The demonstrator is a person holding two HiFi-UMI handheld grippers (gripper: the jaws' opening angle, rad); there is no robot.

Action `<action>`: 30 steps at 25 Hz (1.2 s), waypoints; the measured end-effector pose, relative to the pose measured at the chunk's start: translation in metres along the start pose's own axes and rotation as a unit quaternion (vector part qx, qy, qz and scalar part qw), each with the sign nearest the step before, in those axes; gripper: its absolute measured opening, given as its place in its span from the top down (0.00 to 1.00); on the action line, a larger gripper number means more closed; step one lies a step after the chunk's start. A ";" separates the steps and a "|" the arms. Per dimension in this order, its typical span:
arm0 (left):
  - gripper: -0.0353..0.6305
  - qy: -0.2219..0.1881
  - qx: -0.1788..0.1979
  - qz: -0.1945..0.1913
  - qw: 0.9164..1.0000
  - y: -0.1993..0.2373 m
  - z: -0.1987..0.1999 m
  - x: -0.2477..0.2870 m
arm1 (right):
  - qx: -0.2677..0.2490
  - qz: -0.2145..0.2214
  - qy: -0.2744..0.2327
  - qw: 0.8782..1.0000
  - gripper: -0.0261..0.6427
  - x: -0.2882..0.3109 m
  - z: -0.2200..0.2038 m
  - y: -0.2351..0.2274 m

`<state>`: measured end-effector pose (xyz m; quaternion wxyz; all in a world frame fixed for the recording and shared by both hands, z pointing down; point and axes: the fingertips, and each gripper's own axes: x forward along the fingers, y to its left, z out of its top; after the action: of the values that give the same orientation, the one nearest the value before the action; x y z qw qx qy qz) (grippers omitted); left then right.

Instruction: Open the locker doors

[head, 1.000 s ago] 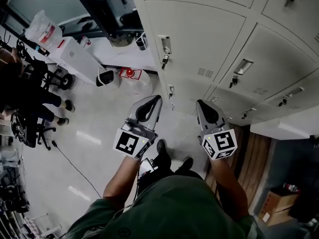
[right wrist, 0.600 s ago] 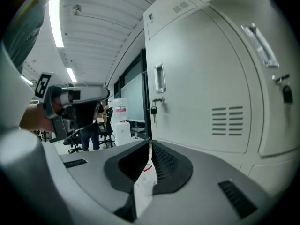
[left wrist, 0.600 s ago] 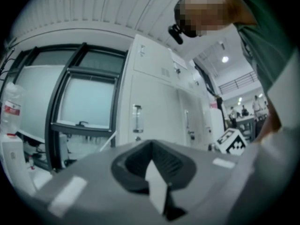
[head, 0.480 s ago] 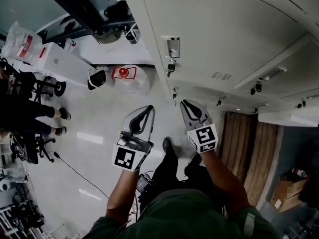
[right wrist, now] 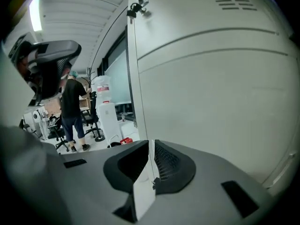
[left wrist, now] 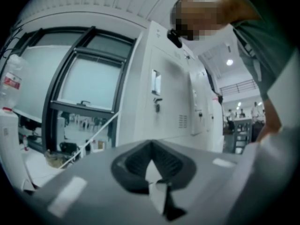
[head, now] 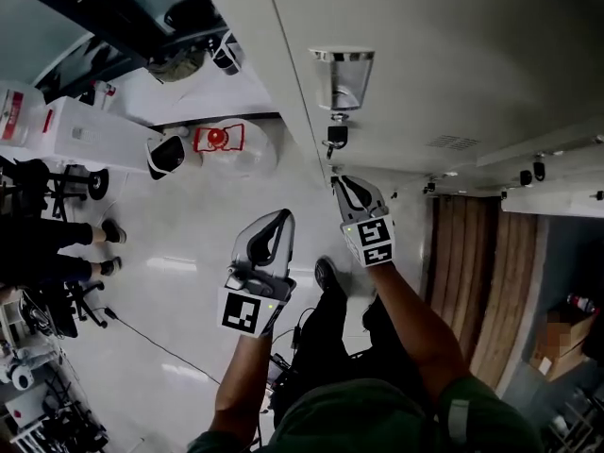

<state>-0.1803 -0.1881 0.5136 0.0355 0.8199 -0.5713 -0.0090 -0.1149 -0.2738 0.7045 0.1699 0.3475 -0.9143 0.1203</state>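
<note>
Left gripper (head: 282, 219): jaws together, empty.
Right gripper (head: 343, 184): jaws together, empty.
Locker door (right wrist: 211, 102): closed, long edge upright, just beyond right jaws.

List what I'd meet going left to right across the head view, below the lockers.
white cabinet → left gripper → right gripper → brown wood panelling → cardboard box
</note>
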 end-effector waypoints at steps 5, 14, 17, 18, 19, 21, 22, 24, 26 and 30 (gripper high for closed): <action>0.95 0.011 -0.008 0.001 1.000 0.014 -0.029 0.004 | -0.008 -0.011 0.015 1.000 0.94 0.034 -0.026 -0.004; 0.95 0.012 -0.012 0.003 1.000 0.023 -0.057 0.005 | -0.037 -0.037 0.002 0.999 0.85 0.059 -0.037 -0.005; 0.95 0.019 -0.017 0.003 1.000 0.021 -0.068 0.006 | -0.047 -0.021 0.001 0.999 0.92 0.054 -0.040 -0.005; 0.95 0.022 -0.018 0.003 1.000 0.020 -0.072 0.006 | -0.053 -0.012 0.000 0.999 0.92 0.050 -0.042 -0.002; 0.95 0.025 -0.019 0.002 1.000 0.019 -0.075 0.006 | -0.057 -0.002 -0.001 0.998 0.92 0.046 -0.044 0.002; 0.95 0.030 -0.020 0.003 0.999 0.014 -0.080 0.007 | -0.059 0.017 -0.003 0.998 0.92 0.032 -0.049 0.012; 0.95 0.033 -0.020 0.004 0.999 0.011 -0.084 0.007 | -0.059 0.025 -0.003 0.998 0.92 0.023 -0.052 0.017; 0.95 0.039 -0.023 0.006 0.999 0.003 -0.093 0.008 | -0.056 0.037 -0.003 0.998 0.92 0.004 -0.059 0.026; 0.95 0.045 -0.027 0.009 0.999 -0.008 -0.105 0.009 | -0.054 0.046 -0.001 0.997 0.92 -0.016 -0.068 0.033; 0.95 0.050 -0.034 0.012 0.998 -0.036 -0.127 0.007 | -0.054 0.069 0.005 0.996 0.92 -0.054 -0.087 0.040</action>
<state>-0.1368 -0.1761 0.6382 0.0925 0.8109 -0.5778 0.0131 -0.0841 -0.1835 0.7582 0.1842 0.2737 -0.9402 0.0844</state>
